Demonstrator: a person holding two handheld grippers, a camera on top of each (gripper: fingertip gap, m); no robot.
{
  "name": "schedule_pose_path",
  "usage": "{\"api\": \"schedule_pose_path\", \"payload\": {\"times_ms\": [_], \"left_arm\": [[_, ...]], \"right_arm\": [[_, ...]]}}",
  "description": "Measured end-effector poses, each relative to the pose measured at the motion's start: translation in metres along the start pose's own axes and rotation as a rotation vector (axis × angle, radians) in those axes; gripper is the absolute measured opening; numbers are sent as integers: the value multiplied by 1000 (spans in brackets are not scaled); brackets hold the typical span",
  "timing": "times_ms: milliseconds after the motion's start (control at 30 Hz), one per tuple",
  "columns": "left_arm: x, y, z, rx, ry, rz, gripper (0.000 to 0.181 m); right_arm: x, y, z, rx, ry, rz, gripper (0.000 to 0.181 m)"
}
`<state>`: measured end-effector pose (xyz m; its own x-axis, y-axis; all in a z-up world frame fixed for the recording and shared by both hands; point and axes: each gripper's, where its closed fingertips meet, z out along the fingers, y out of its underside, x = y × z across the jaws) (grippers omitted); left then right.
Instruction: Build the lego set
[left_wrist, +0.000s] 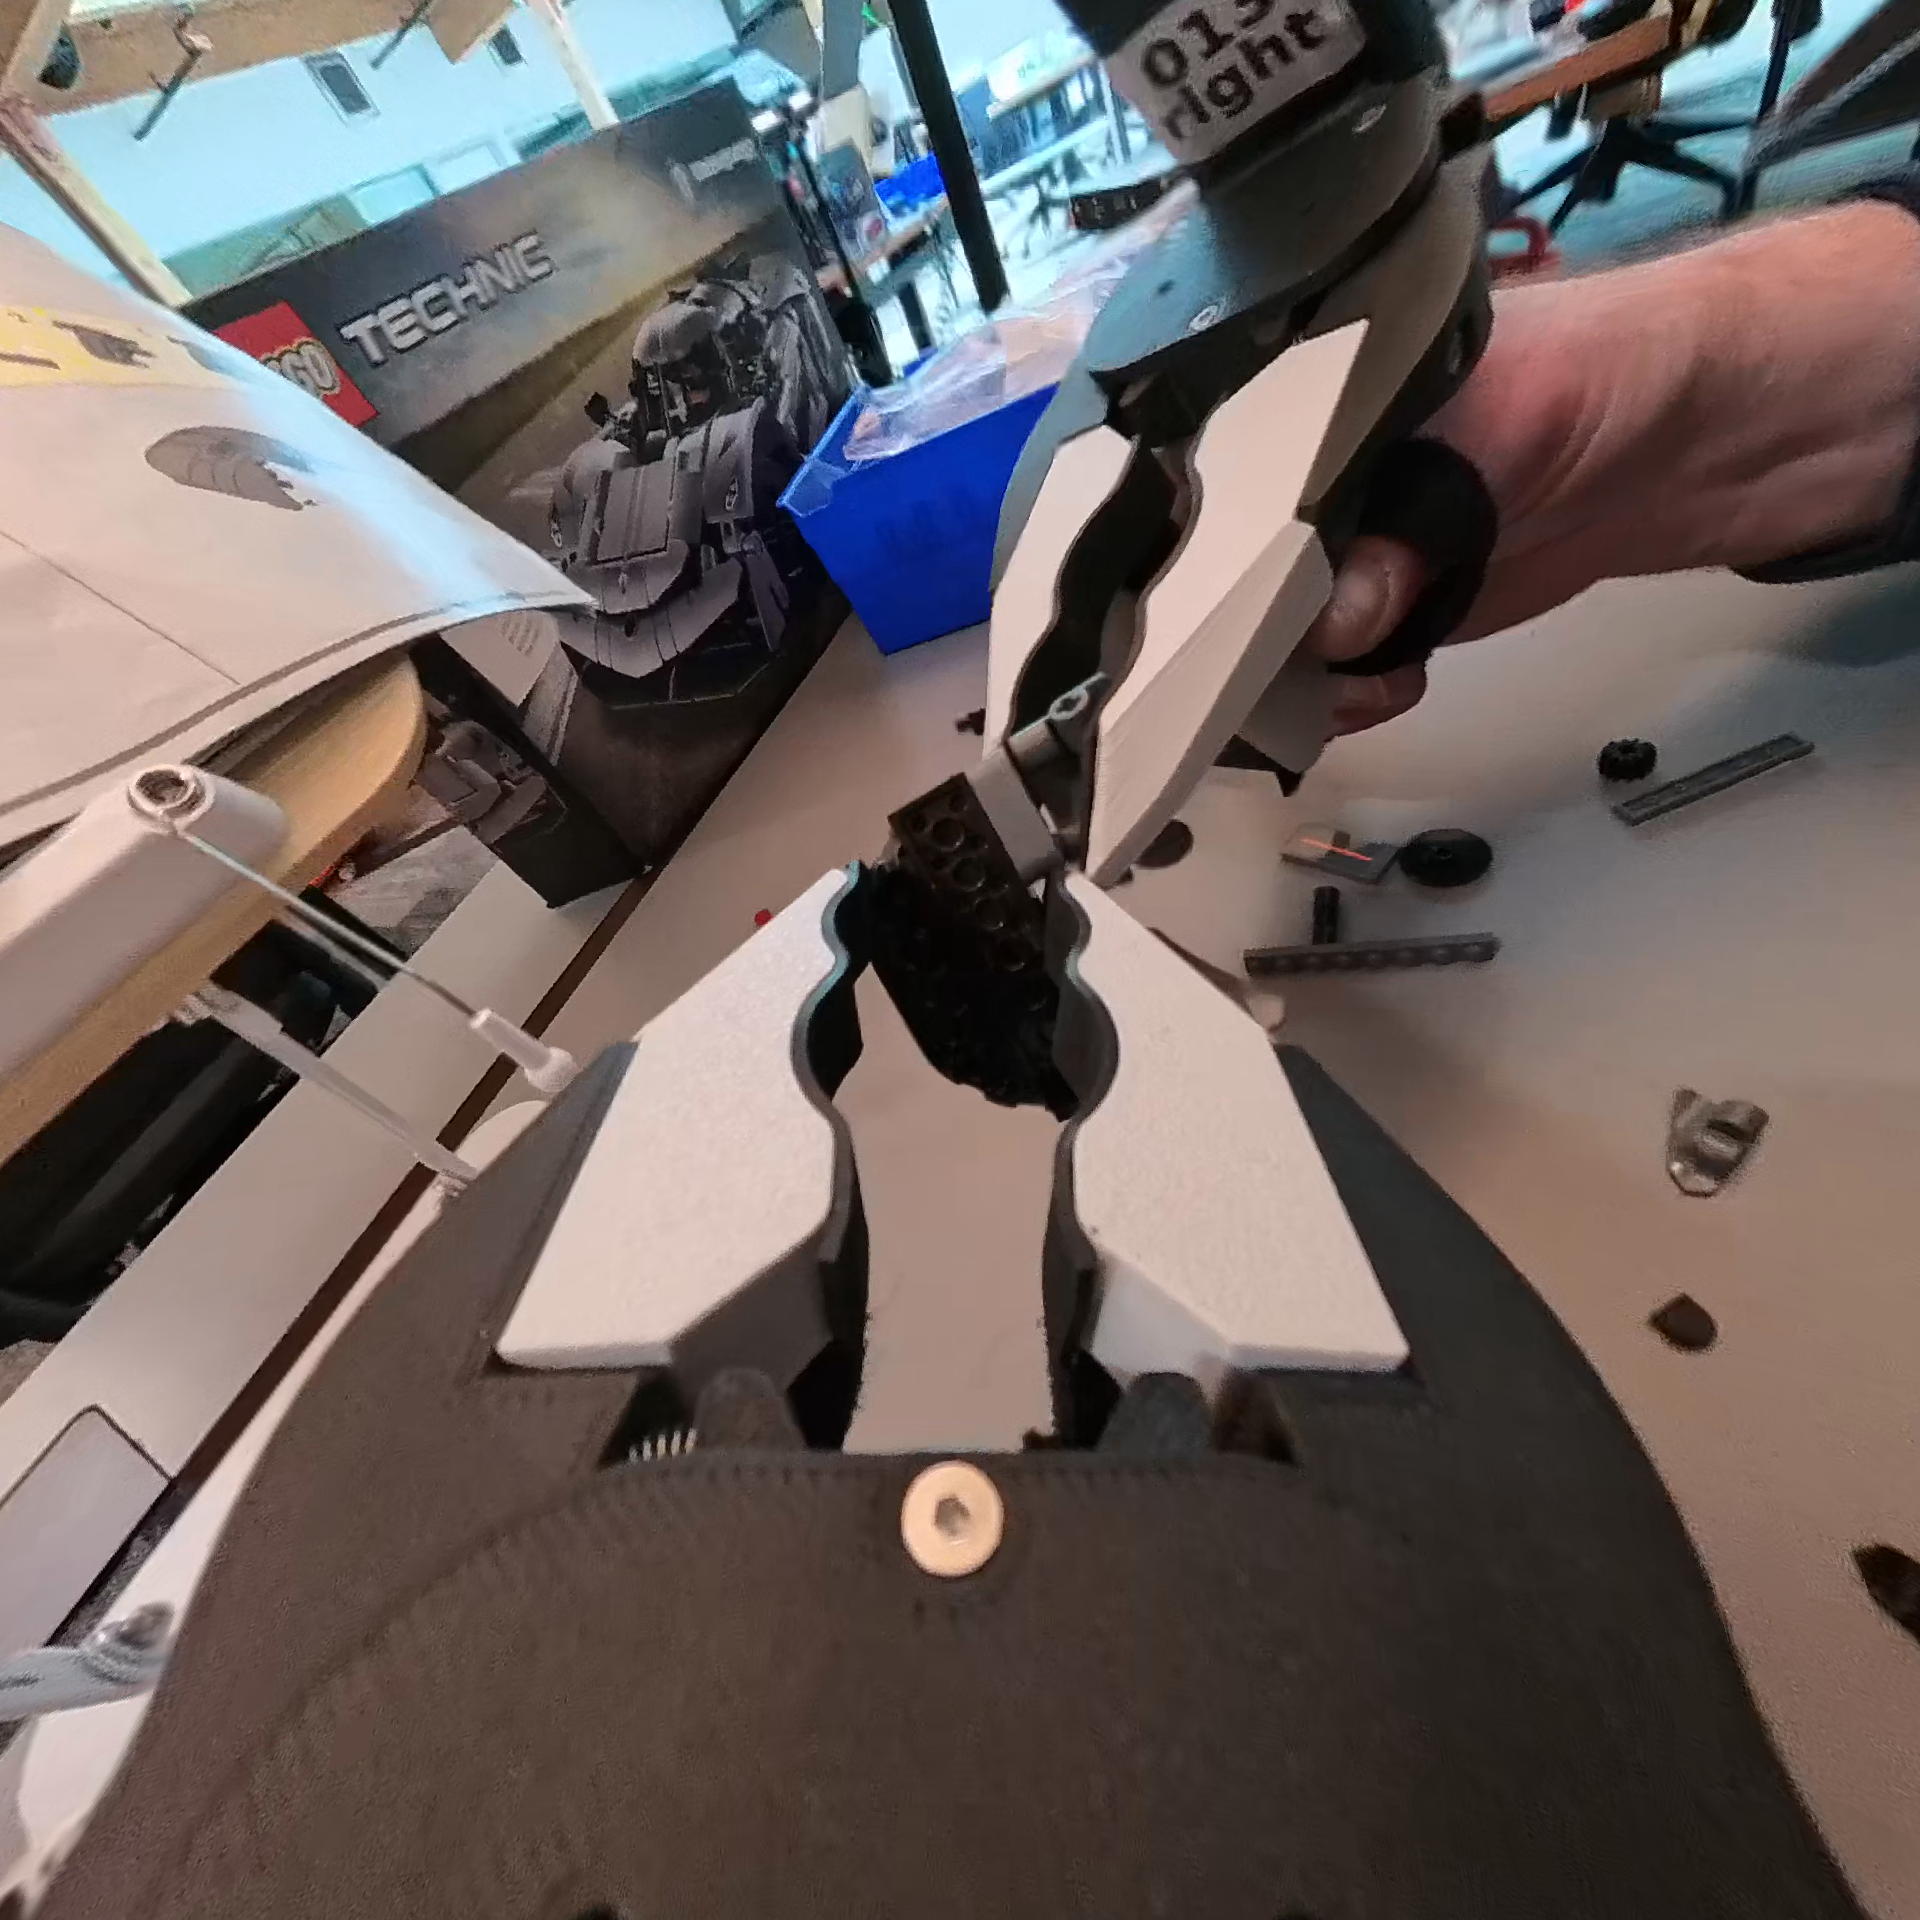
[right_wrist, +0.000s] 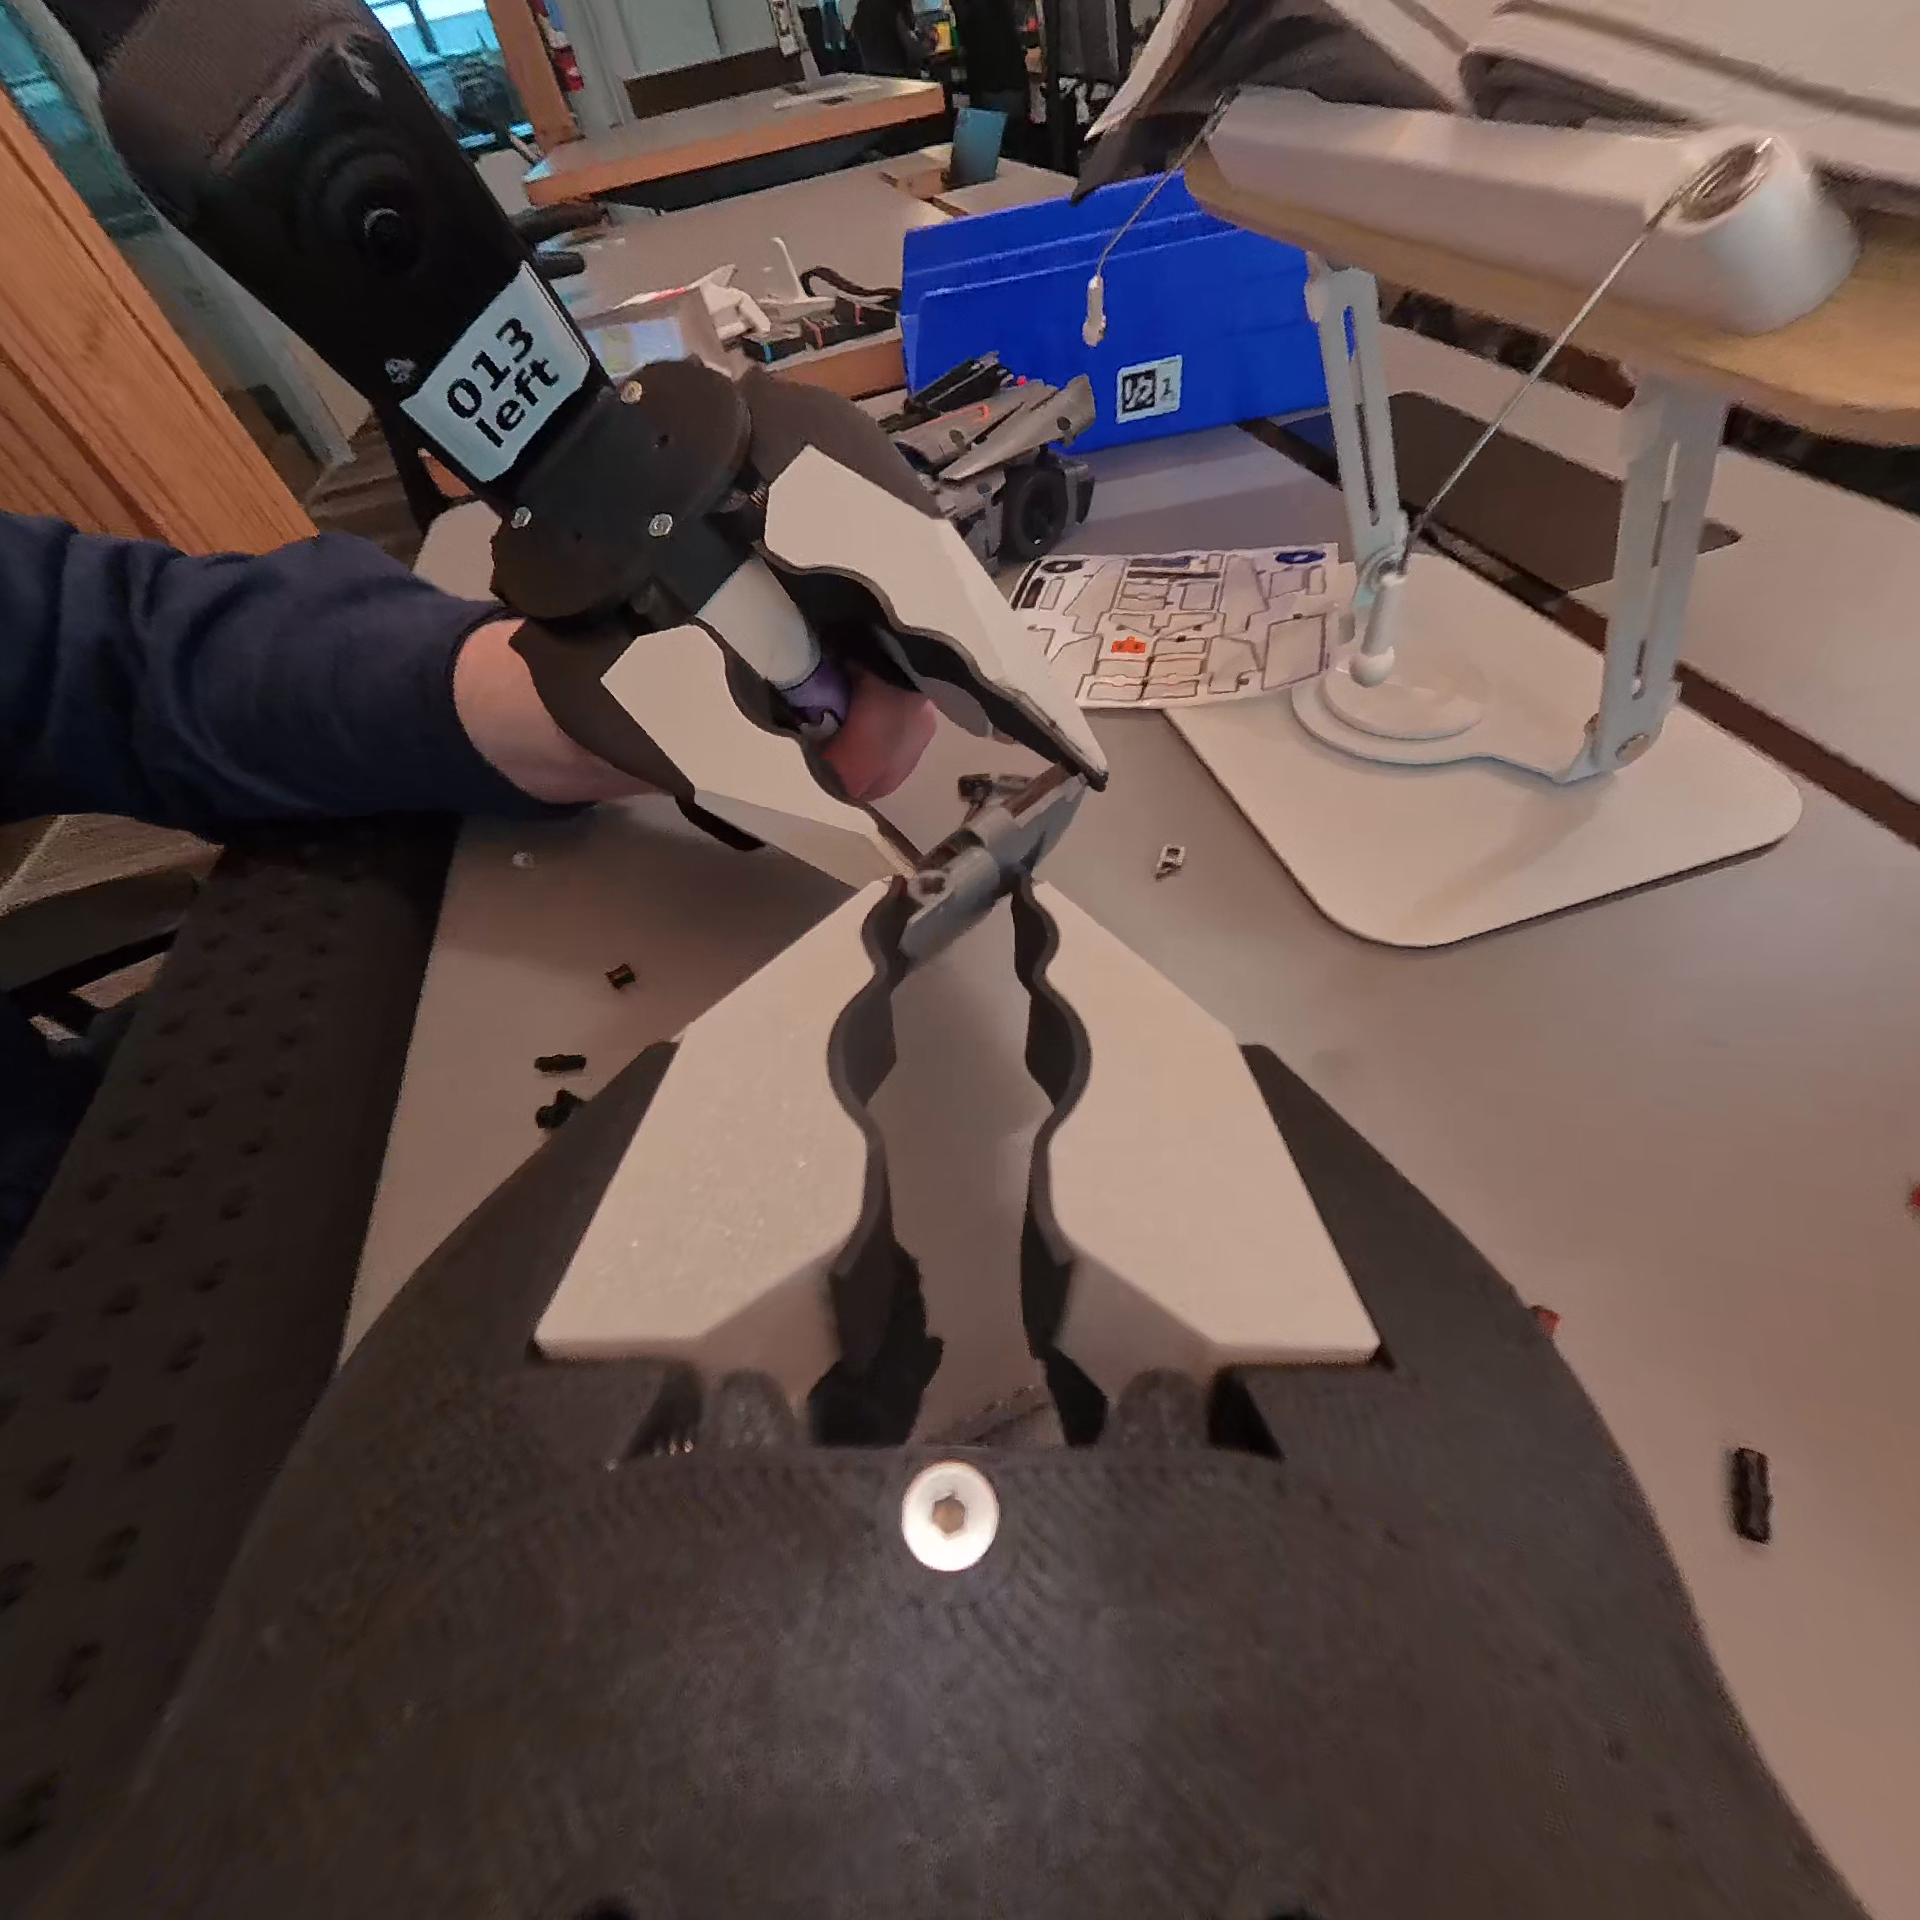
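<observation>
In the left wrist view my left gripper (left_wrist: 956, 888) is shut on a black Lego piece with round holes (left_wrist: 971, 935), held tilted above the white table (left_wrist: 1558, 1195). My right gripper (left_wrist: 1049, 800) comes in from the upper right, shut on a grey Lego connector (left_wrist: 1023, 774) whose end touches the top of the black piece. In the right wrist view my right gripper (right_wrist: 954, 891) holds the grey connector (right_wrist: 977, 847) at its tips. The left gripper (right_wrist: 997, 821) meets it from the upper left; the black piece is mostly hidden there.
Loose parts lie to the right: a grey plate (left_wrist: 1714, 779), a dark beam (left_wrist: 1371, 951), a black wheel (left_wrist: 1444, 857). A blue bin (left_wrist: 904, 520), the set box (left_wrist: 582, 436) and a booklet on a stand (left_wrist: 156, 499) are behind. A sticker sheet (right_wrist: 1184, 623) and a part-built vehicle (right_wrist: 997, 457) are there too. Left and right tips are no more than a few centimetres apart.
</observation>
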<state>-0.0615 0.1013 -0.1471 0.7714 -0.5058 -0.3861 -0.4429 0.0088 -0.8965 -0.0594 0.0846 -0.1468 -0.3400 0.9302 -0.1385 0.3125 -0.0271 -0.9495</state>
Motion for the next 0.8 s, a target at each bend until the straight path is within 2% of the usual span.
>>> {"api": "schedule_pose_path", "payload": {"times_ms": [167, 300, 367, 500, 633, 800], "left_arm": [[-8, -6, -4, 117, 72, -208, 32], [-4, -6, -4, 174, 186, -393, 32], [2, -6, -4, 192, 286, -509, 32], [15, -5, -5, 202, 459, -667, 32], [23, -5, -9, 203, 577, -745, 32], [23, -4, -10, 210, 601, -775, 32]], "right_arm": [[-2, -1, -1, 11, 0, -8, 24], [-1, -9, -5, 55, 6, -25, 30], [0, -12, -8, 69, 23, -61, 32], [1, -2, -6, -9, 88, -212, 35], [-10, 2, -1, -36, 82, -320, 33], [-7, 3, -1, -57, 123, -367, 28]]}}
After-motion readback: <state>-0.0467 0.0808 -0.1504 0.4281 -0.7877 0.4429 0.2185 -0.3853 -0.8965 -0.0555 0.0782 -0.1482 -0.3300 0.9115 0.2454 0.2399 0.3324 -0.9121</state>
